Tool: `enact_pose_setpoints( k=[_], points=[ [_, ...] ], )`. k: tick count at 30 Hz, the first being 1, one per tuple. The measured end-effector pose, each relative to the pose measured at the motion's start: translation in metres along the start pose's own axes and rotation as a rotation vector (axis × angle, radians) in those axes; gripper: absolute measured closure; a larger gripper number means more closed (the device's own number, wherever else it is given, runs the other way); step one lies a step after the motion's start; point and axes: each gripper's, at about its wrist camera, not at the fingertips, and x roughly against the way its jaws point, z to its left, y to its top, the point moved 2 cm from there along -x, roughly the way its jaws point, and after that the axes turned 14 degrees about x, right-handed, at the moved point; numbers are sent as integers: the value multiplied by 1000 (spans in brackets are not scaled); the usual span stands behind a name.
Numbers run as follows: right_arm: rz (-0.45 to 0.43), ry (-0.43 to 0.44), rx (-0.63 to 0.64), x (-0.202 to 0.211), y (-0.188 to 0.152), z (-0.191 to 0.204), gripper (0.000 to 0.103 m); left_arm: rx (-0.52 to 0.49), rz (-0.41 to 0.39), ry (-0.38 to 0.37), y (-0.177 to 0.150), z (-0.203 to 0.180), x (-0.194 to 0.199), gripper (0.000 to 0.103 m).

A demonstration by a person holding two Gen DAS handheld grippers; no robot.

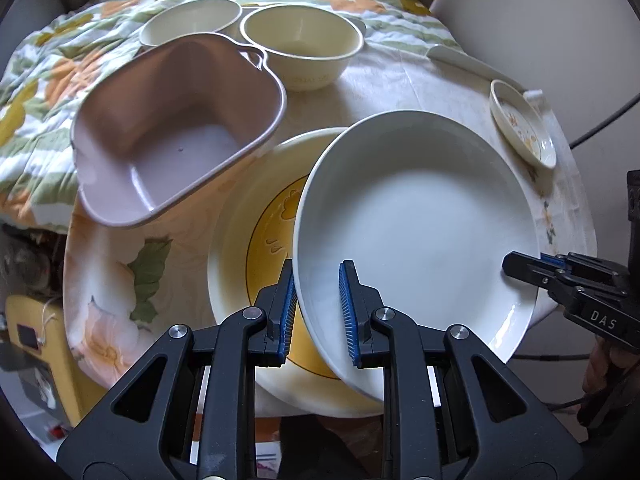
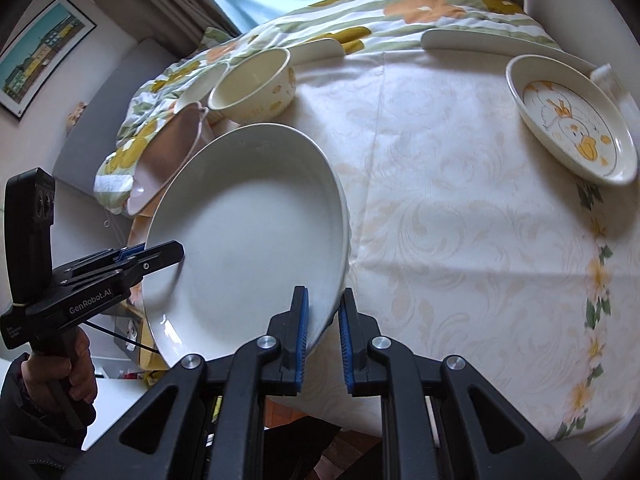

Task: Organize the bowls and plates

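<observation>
A plain white plate is held tilted above the table, over a cream plate with a yellow duck print. My left gripper is shut on the white plate's near left rim. My right gripper is shut on its opposite rim, and shows in the left wrist view at the plate's right edge. A pink square bowl sits left of the plates, tilted. Two cream bowls stand behind it. A small duck dish lies at the far right.
The round table has a cream patterned cloth. A floral quilt lies across the back and left. Flat white pieces lie at the far edge. A yellow object stands below the table's left.
</observation>
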Motion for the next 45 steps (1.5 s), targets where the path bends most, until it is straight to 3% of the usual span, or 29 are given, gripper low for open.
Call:
enact_pose_setpoints(
  k=[10, 21, 31, 45],
  points=[
    [10, -81, 1, -1, -1, 13, 89, -38, 7, 6, 2, 3, -11, 85],
    [34, -117, 8, -6, 2, 22, 89, -76, 10, 85, -3, 3, -23, 85],
    [51, -190, 52, -14, 4, 31, 89, -219, -80, 250, -11, -14, -21, 85],
    [66, -326, 152, -24, 7, 50, 89, -252, -127, 336, -14, -15, -17, 85]
  ],
)
